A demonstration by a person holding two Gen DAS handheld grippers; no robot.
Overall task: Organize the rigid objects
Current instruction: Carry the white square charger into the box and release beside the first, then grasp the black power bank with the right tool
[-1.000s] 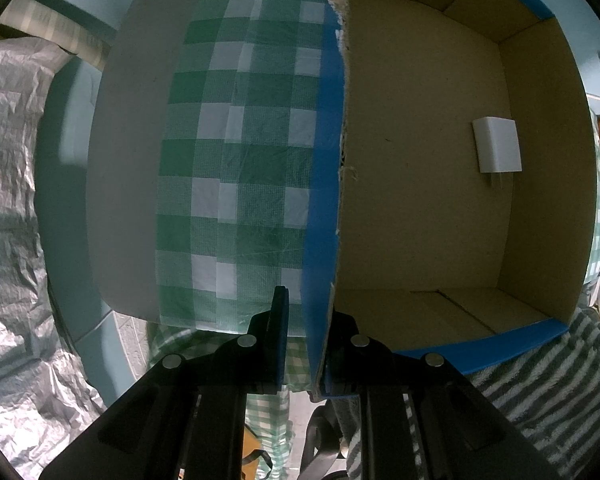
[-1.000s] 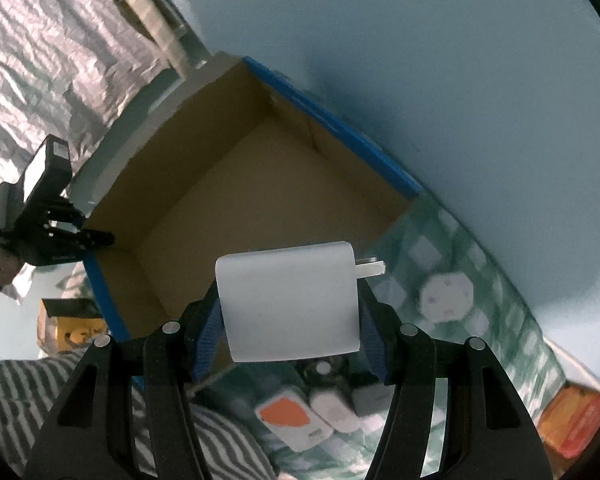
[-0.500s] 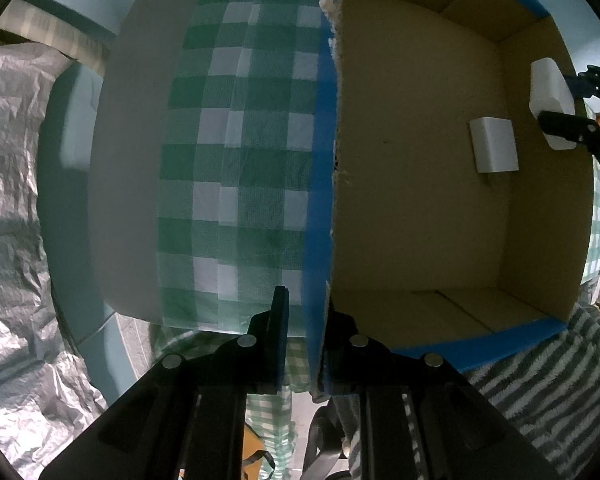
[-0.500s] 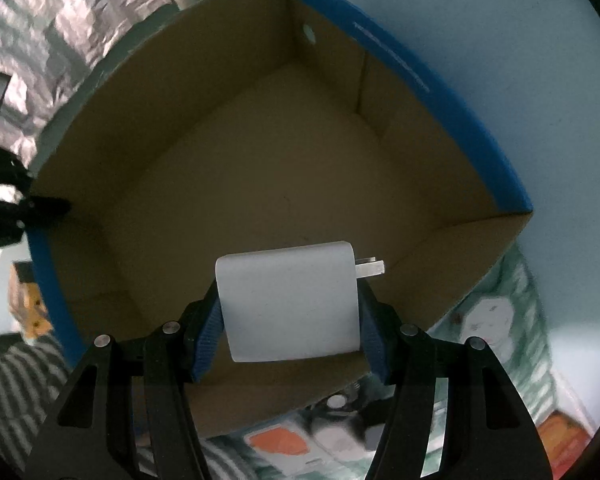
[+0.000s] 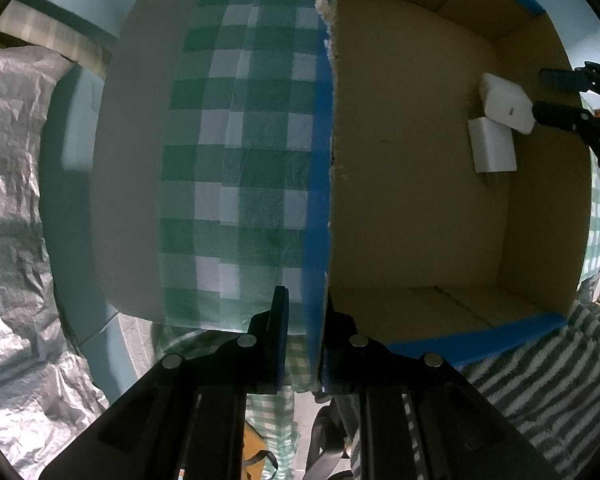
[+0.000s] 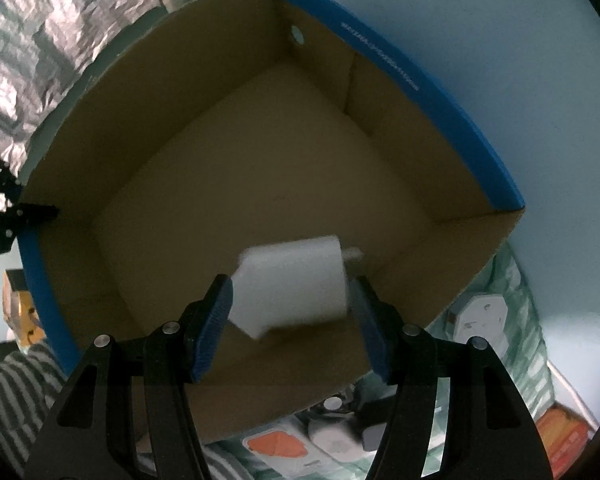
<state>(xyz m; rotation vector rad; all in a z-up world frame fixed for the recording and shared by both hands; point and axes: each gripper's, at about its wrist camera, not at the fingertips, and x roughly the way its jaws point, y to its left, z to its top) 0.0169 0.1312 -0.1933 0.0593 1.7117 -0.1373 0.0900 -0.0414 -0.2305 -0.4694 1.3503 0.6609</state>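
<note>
Two tongs work at one cardboard box (image 6: 228, 152). Left gripper (image 5: 304, 320), jaws nearly closed, pinches the box's blue-edged wall. Right gripper (image 6: 290, 320), jaws parted and clear of the white charger (image 6: 296, 284), which appears blurred and tilted between its pads. Beyond, a second charger (image 5: 493, 145) lies on the box floor.
</note>
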